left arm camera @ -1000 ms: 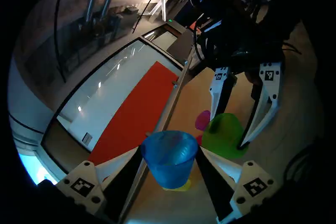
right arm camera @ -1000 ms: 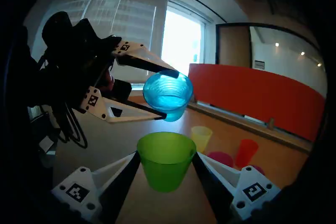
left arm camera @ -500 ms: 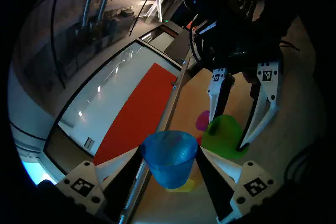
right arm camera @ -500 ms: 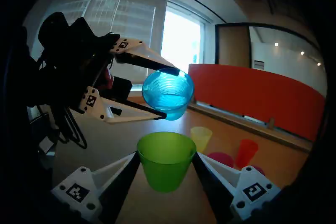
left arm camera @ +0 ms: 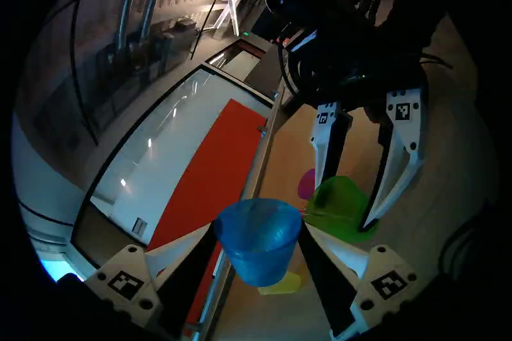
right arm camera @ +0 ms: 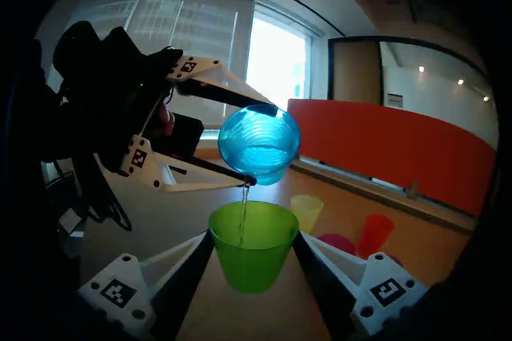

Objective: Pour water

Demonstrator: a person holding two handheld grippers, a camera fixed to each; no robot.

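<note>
My left gripper (left arm camera: 257, 248) is shut on a translucent blue cup (left arm camera: 258, 240). In the right gripper view that blue cup (right arm camera: 259, 143) is tipped steeply toward me, held above the green cup, and a thin stream of water (right arm camera: 242, 210) falls from its rim into the green cup (right arm camera: 251, 253). My right gripper (right arm camera: 252, 258) is shut on the green cup, upright just above the wooden table (right arm camera: 147, 219). In the left gripper view the green cup (left arm camera: 337, 208) sits between the other gripper's white fingers (left arm camera: 400, 162).
On the table behind the green cup stand a yellow cup (right arm camera: 307, 210), an orange cup (right arm camera: 374, 231) and a magenta cup (right arm camera: 338, 240). A red panel (right arm camera: 397, 142) and a bright window (right arm camera: 276, 63) lie beyond the table's far edge.
The blue cup has tipped further over the green cup, and water has begun to run from its rim into the green cup. The green cup has held still.
</note>
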